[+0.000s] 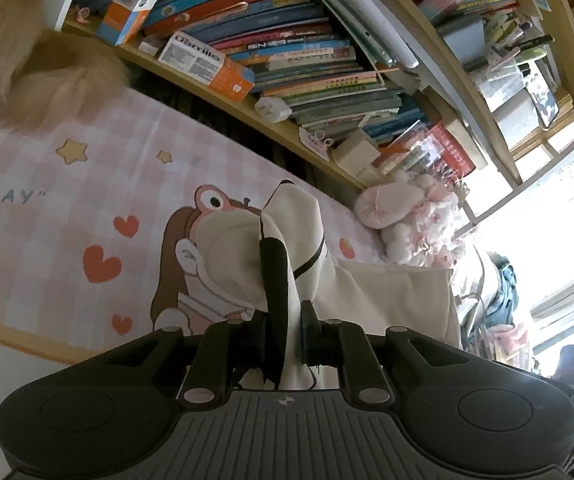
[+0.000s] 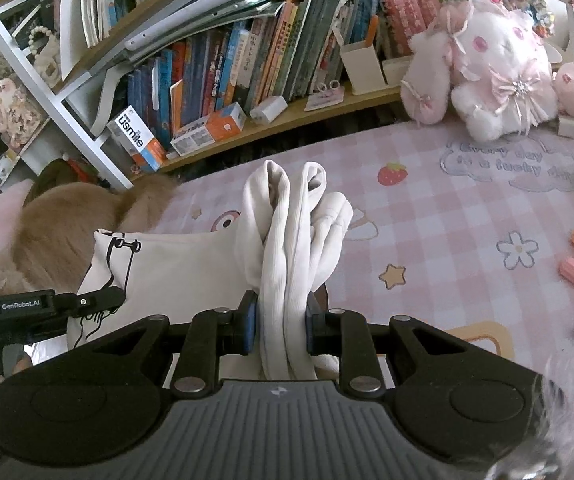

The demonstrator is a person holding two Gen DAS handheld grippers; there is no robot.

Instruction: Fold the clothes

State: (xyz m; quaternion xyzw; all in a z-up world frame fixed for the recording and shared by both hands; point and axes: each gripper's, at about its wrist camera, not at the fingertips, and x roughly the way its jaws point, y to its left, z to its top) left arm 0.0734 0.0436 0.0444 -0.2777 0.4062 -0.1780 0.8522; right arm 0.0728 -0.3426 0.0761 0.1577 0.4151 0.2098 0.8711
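Honestly, I can't see my fingertips; the white shirt (image 2: 191, 276) bunches up and hides them. My right gripper (image 2: 283, 320) is squeezed tight on a thick roll of the cloth. My left gripper (image 1: 285, 320) is pinched on another bit with black lines on it. The shirt hangs between my two tools, lifted over the pink checked table cover (image 2: 447, 216). Its bottom edge is cut off from view.

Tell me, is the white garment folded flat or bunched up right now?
Bunched up. The garment hangs in rope-like folds, pinched in the right gripper and the left gripper, above the mat.
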